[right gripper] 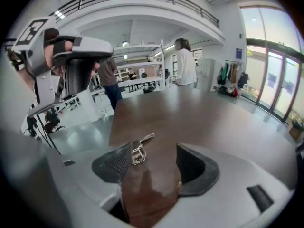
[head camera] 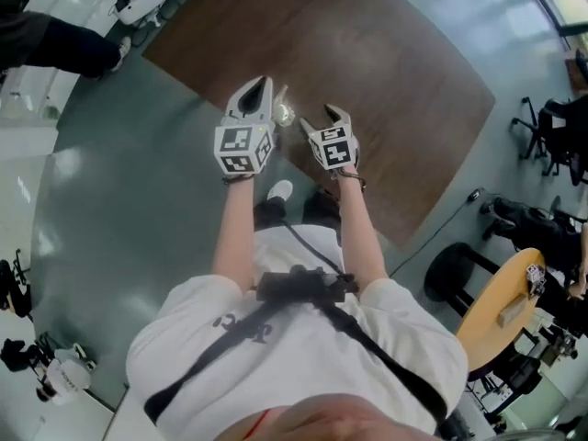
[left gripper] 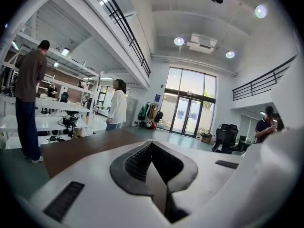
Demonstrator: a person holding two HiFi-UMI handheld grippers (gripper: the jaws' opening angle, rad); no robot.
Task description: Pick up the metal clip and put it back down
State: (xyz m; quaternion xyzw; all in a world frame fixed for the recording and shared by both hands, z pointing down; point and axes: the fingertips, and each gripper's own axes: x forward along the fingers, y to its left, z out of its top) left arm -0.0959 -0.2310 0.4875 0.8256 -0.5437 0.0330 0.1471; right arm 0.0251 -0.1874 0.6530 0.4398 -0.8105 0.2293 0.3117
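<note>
The metal clip (right gripper: 140,148) is small and silvery and lies flat on the brown table (right gripper: 204,113). In the right gripper view it sits just ahead of my right gripper (right gripper: 154,158), close to the left-hand pad, and nothing grips it. That gripper is open and hovers low over the table. From the head view the clip (head camera: 284,110) shows between the two grippers near the table's near edge. My left gripper (head camera: 260,86) is held higher to the left, jaws pressed together with nothing in them (left gripper: 152,145). It also shows in the right gripper view (right gripper: 71,56).
The table (head camera: 367,53) stretches away ahead. A person (left gripper: 28,99) stands at white workbenches to the left, and another person (left gripper: 116,103) stands beyond the table. Office chairs (head camera: 551,127) and a round yellow table (head camera: 501,310) stand to the right on the grey floor.
</note>
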